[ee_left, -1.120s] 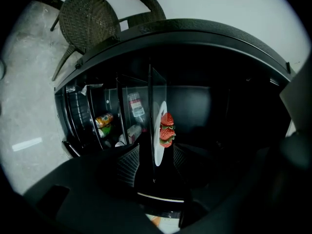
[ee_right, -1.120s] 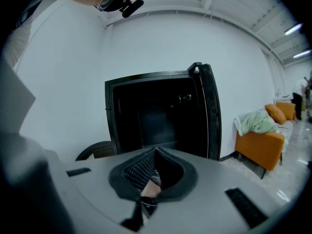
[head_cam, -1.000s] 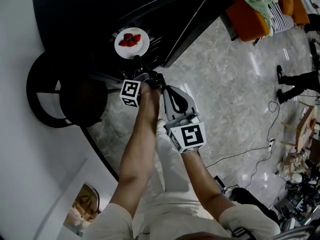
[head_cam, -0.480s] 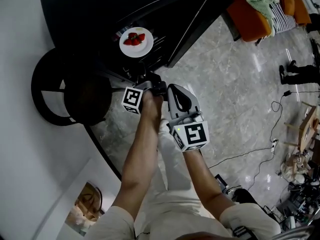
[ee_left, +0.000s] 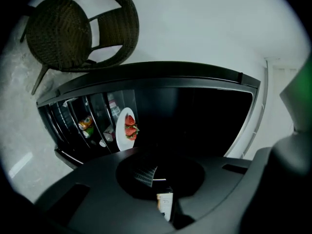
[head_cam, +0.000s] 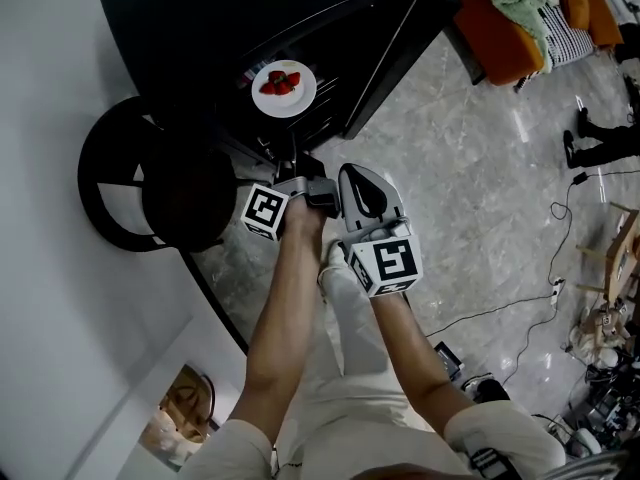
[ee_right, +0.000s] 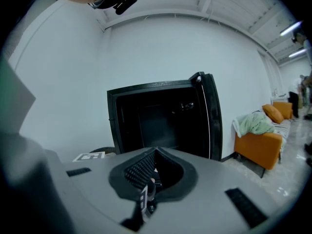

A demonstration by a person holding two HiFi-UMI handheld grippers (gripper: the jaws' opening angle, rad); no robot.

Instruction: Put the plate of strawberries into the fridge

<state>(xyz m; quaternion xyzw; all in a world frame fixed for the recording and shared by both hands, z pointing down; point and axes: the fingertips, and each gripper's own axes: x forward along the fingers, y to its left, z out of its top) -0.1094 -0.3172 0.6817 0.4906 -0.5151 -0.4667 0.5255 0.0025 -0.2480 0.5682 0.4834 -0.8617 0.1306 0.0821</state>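
Note:
The white plate with red strawberries rests on a shelf inside the open black fridge. My left gripper is shut and empty, a short way in front of the plate and clear of it. In the left gripper view the plate and the strawberries lie beyond the left gripper, among bottles on the shelves. My right gripper is beside the left one, shut with nothing in it. In the right gripper view the right gripper faces the dark fridge.
The fridge door stands open to the right. A black wicker chair stands left of the fridge by the white wall. An orange sofa with a green cloth is at the upper right. Cables run over the marble floor.
My left gripper has drawn back from the plate, which stays on the fridge shelf. The right gripper has kept its place.

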